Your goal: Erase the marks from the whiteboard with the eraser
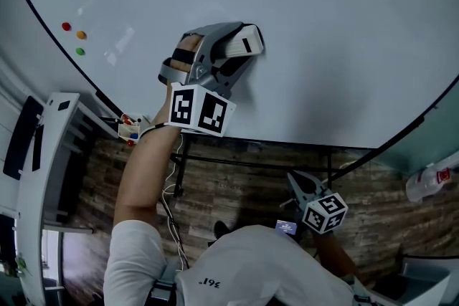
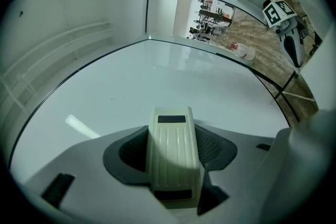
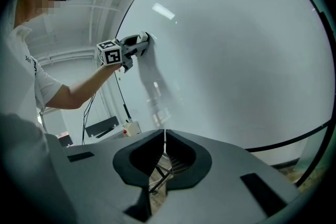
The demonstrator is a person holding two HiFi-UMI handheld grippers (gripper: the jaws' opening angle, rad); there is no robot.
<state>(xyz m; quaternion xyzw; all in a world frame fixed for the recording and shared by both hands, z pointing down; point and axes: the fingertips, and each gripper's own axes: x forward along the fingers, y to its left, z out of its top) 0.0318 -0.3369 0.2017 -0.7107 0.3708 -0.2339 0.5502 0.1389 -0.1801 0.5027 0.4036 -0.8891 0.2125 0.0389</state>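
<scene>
Against the whiteboard (image 1: 344, 46), the left gripper's (image 1: 233, 50) fingers (image 2: 218, 148) clamp the eraser (image 2: 172, 149).

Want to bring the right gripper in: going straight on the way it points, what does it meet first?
Most likely the bare whiteboard: the right gripper, jaws shut and empty, faces its surface with nothing in between. How far off it is I cannot tell.

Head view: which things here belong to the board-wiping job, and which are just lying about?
Job: whiteboard, eraser, left gripper clamped on it.
Lying about: three coloured magnets, plastic bottle, right gripper, shut and empty.
</scene>
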